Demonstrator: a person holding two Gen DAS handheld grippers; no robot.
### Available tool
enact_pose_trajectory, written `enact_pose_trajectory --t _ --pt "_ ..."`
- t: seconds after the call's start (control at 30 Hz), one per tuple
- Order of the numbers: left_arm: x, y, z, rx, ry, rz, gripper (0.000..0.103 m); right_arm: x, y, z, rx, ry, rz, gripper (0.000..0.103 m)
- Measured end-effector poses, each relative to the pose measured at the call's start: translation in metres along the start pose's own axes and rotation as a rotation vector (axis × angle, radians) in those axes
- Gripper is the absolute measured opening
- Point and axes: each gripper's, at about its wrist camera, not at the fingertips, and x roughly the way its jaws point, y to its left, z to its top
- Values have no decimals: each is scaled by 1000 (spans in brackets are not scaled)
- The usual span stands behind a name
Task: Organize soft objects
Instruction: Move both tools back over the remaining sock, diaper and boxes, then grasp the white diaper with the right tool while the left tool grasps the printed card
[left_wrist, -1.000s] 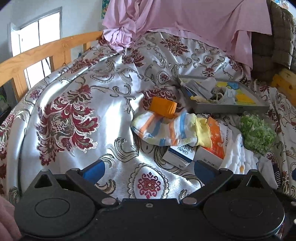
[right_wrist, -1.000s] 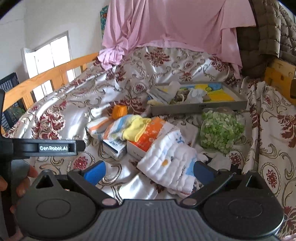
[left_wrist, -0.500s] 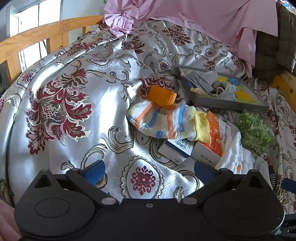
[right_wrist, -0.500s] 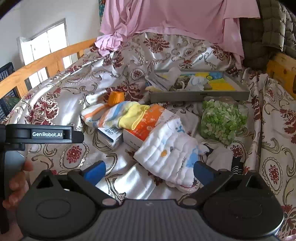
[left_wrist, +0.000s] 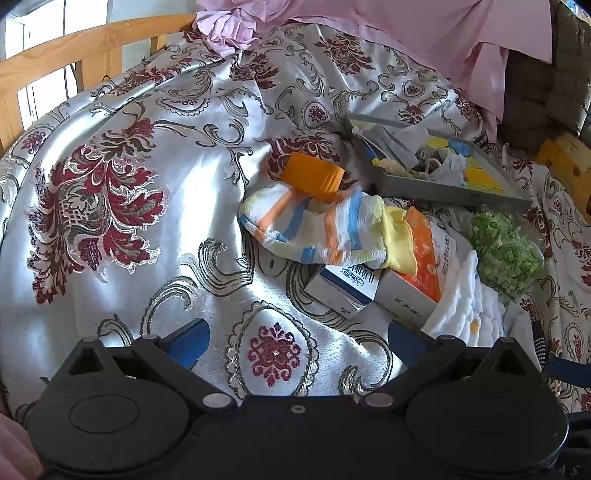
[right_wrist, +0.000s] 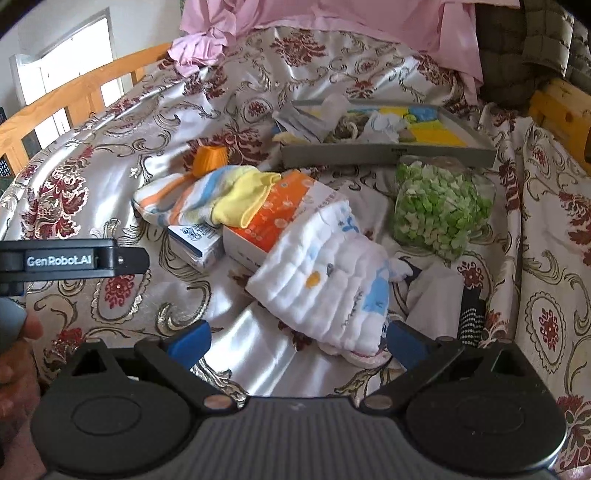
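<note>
**Soft goods heaped before the tray**

A striped knit sock (right_wrist: 192, 195) lies draped over a small blue-and-white carton (right_wrist: 197, 240) and an orange-topped cardboard box (right_wrist: 273, 218). Behind the sock sits an orange roll (right_wrist: 210, 158). A folded white quilted cloth (right_wrist: 332, 284) overlaps the box's right end. Right of it rests a clear bag of green pieces (right_wrist: 439, 206), with a grey rectangular tray (right_wrist: 388, 157) behind.

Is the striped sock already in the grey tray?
No, the striped sock lies on the bedspread, draped over the boxes, outside the grey tray.

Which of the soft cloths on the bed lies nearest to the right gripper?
The white quilted cloth: its lower edge almost reaches the open right gripper, while the striped cloth lies farther back on the boxes.
</note>
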Motion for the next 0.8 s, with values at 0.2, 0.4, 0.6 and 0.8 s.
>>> enact_pose_trajectory --t 0.2,0.4,0.6,0.8 --pt "2 0 0 -4 -3 -26 102 21 -23 17 71 75 43 103" --pt "6 -18 -4 94 -37 -58 102 44 -39 40 20 120 104 103" --pt "13 -38 -11 189 -33 -110 102 63 -49 56 -45 114 140 103" --pt "20 -59 -22 285 -27 -183 102 72 -50 60 -90 106 181 103"
